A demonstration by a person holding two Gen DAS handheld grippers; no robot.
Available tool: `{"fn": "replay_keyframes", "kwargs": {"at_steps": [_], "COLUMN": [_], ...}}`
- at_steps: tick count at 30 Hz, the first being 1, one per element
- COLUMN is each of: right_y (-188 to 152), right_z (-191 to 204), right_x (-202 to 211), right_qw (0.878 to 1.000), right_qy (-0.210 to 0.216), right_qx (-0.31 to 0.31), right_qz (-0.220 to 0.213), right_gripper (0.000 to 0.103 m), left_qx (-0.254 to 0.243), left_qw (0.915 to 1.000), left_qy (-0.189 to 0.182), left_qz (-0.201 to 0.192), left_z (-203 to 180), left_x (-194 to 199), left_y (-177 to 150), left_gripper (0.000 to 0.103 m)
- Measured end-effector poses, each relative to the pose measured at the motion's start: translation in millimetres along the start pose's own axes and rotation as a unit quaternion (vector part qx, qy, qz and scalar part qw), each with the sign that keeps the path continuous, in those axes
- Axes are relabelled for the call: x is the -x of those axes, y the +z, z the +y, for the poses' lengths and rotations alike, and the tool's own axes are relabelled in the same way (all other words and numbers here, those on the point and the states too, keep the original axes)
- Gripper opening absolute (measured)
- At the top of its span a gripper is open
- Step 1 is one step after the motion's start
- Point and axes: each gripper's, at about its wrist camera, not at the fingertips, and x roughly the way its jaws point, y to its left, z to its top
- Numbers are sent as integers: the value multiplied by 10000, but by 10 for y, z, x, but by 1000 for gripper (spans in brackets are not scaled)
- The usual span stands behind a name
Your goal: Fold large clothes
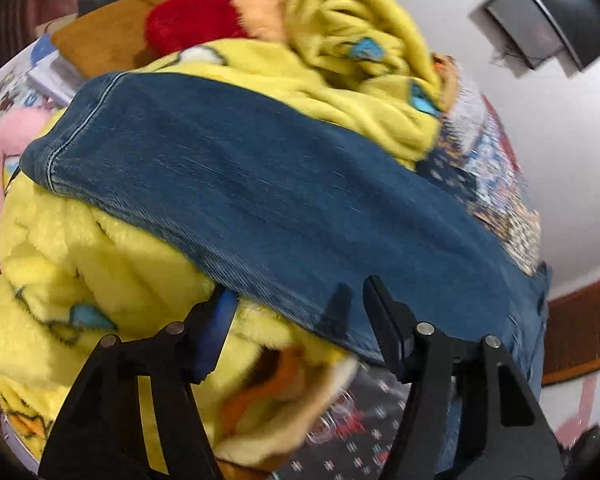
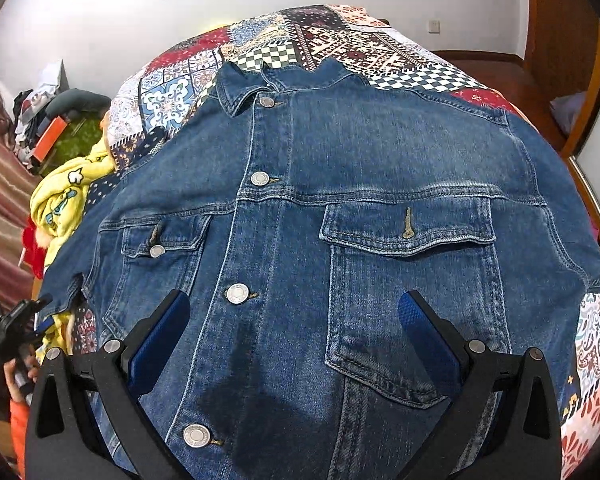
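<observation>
We see the denim jacket (image 2: 340,208) spread front-up and buttoned on the patchwork bed (image 2: 284,40), our right gripper (image 2: 294,336) hovering wide open over it, while our left gripper (image 1: 296,312), half open, straddles its sleeve (image 1: 260,184) beside the yellow blanket (image 1: 100,264).

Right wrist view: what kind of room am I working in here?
Most likely a bedroom in a home. The denim jacket lies spread on a bed with a patchwork cover, a yellow fleece blanket is piled beside it, and clutter lines the wall.
</observation>
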Motion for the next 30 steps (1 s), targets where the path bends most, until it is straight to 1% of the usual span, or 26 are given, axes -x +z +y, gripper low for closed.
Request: {"fn": "replay_keyframes", "kwargs": {"at_steps": [1, 3, 4, 5, 6, 8, 9, 10, 11, 13, 15, 18, 21, 23, 24, 25, 26, 28, 30], "right_y": [1, 11, 14, 18, 21, 31, 36, 40, 41, 53, 51, 32, 25, 23, 25, 32, 46, 92, 136], "right_z": [1, 14, 21, 31, 37, 59, 67, 74, 81, 91, 81, 22, -48, -98, -128, -167, -212, -307, -394], "right_x": [7, 18, 27, 40, 55, 107, 131, 165, 195, 262, 325, 429, 514, 564, 593, 625, 664, 742, 823], "right_qw": [10000, 10000, 10000, 10000, 9999, 9998, 9997, 9995, 9993, 9989, 9986, 9983, 9980, 9978, 9976, 9972, 9967, 9956, 9942], "right_qy": [-4, -17, -22, -30, -35, -40, -39, -36, -34, -32, -23, 45, 71, 54, 47, 36, 9, -108, -209], "right_qx": [7, 20, 26, 39, 60, 127, 150, 185, 225, 294, 333, 292, 251, 243, 252, 278, 306, 334, 406], "right_qz": [-16, -46, -62, -82, -104, -169, -196, -239, -283, -351, -411, -508, -567, -613, -642, -687, -753, -869, -970], "right_gripper": [103, 103, 103, 103, 103, 103, 103, 103, 103, 103, 103, 103, 103, 103, 103, 103, 103, 103, 103], "left_qx": [21, 59, 97, 109, 91, -222, -343, -568, -748, -1151, -1409, -1941, -2314, -2633, -2725, -2867, -3003, -3233, -3496], "left_qw": [9999, 9997, 9994, 9993, 9990, 9969, 9957, 9928, 9901, 9833, 9785, 9653, 9547, 9431, 9397, 9347, 9304, 9239, 9166], "left_qy": [97, 252, 320, 344, 424, 697, 789, 917, 986, 1034, 912, 641, 194, -165, -250, -424, -638, -916, -1026], "left_qz": [-20, -46, -38, -51, -100, -278, -352, -523, -657, -962, -1196, -1623, -1860, -2023, -2051, -2057, -2001, -1829, -1645], "left_z": [23, 63, 68, 61, 37, -101, -157, -274, -372, -639, -899, -1450, -1957, -2421, -2560, -2781, -2991, -3330, -3610], "left_x": [-35, -87, -96, -97, -74, 38, 83, 182, 263, 489, 673, 1010, 1210, 1310, 1338, 1355, 1350, 1305, 1179], "left_y": [26, 76, 107, 129, 150, 198, 217, 233, 249, 274, 302, 292, 225, 106, 46, -55, -170, -409, -643], "left_gripper": [61, 50, 48, 43, 33, 19, 17, 16, 13, 12, 10, 8, 7, 7, 7, 7, 7, 7, 7]}}
